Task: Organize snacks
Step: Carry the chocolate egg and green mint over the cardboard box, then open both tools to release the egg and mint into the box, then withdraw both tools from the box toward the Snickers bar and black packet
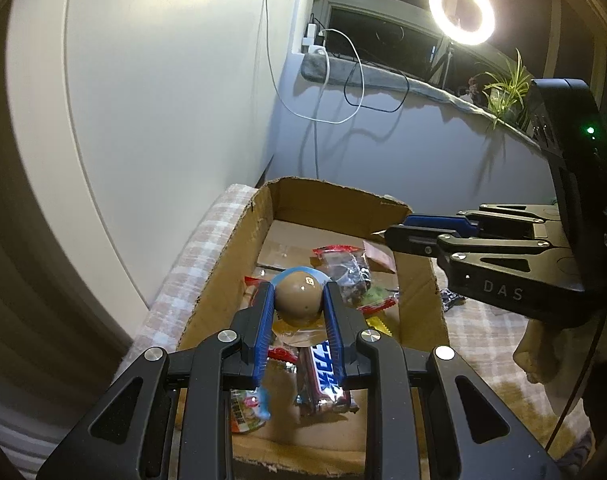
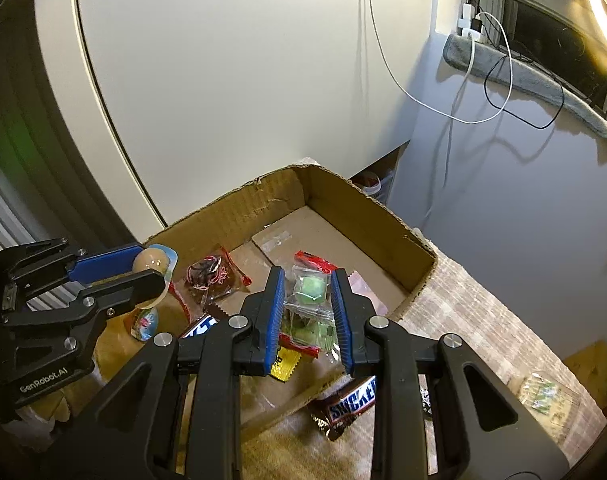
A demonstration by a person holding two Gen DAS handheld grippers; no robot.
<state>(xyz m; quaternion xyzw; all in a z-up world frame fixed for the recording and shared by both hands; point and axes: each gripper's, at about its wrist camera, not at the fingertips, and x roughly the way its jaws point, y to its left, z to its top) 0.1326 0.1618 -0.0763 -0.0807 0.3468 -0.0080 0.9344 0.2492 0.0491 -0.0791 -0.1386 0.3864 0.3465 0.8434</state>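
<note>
Blue-padded left gripper [image 1: 297, 300] pinches a round tan egg-shaped snack in clear wrapping [image 1: 299, 294] above the open brown cardboard box [image 1: 219, 276]. Right gripper [image 2: 308, 308] clamps a clear packet of green candy [image 2: 312, 289] over the same box, where 1 blue-lettered chocolate bar [image 1: 325, 376] lies.

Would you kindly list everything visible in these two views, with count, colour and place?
cardboard box: one, brown, open-topped, on checked cloth
egg-shaped snack: one, tan, blue-edged wrapper, held over box
green candy packet: one, clear and green, held over box
dark snack packet: one, clear and red, in box
Snickers bar: one, brown and blue, on cloth outside box
Snickers bar in box: one, in box, near edge
ring light: one, lit, by window
plant: one, green, on sill
left tongs: blue pads, shut on egg
right tongs: blue pads, shut on packet
</note>
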